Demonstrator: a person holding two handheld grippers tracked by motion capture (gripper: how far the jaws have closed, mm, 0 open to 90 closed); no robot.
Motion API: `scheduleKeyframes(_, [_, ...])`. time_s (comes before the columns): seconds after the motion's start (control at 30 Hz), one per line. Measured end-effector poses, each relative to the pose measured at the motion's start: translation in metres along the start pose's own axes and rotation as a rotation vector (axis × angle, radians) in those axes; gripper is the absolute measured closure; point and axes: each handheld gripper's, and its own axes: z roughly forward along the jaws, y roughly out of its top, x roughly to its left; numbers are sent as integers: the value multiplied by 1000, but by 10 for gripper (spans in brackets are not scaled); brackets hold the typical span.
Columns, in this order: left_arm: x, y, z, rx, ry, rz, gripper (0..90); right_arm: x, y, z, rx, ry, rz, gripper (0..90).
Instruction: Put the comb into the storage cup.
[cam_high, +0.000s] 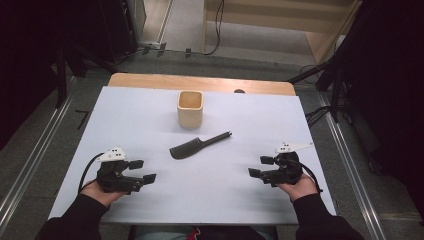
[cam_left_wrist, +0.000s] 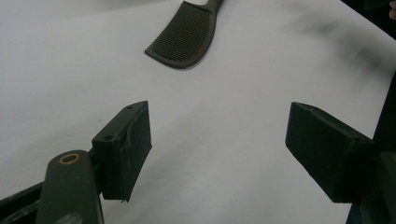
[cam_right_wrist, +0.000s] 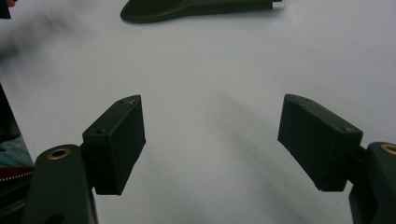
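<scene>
A black comb (cam_high: 197, 145) lies flat at the middle of the white table top (cam_high: 150, 120), handle pointing to the right and back. Behind it stands a pale wooden square cup (cam_high: 190, 108), upright and empty as far as I see. My left gripper (cam_high: 143, 171) rests low at the front left, open, nothing between its jaws. My right gripper (cam_high: 261, 167) sits at the front right, also open and empty. The comb (cam_left_wrist: 184, 36) lies ahead of my left gripper (cam_left_wrist: 218, 149) in its own view, and the comb (cam_right_wrist: 187, 9) shows at the top above my right gripper (cam_right_wrist: 210, 142).
The white sheet covers a wooden table (cam_high: 200, 82) whose far edge shows bare. Metal rails (cam_high: 30, 165) run along both sides on the floor. Cables (cam_high: 320, 115) lie on the floor at the right.
</scene>
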Motion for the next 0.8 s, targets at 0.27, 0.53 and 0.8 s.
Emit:
scheduleKeyframes(0.27, [0,0,0,-1,1,-1,229,5,12,2,-13,-7,-2,214])
scheduleKeyframes(0.53, [1,0,0,1,4,-5,230,7,25,5,-20,-16,-14,214])
scheduleKeyframes(0.8, [1,0,-1,-2,1,-8,230,9,34,10,-16,-24,-19,214])
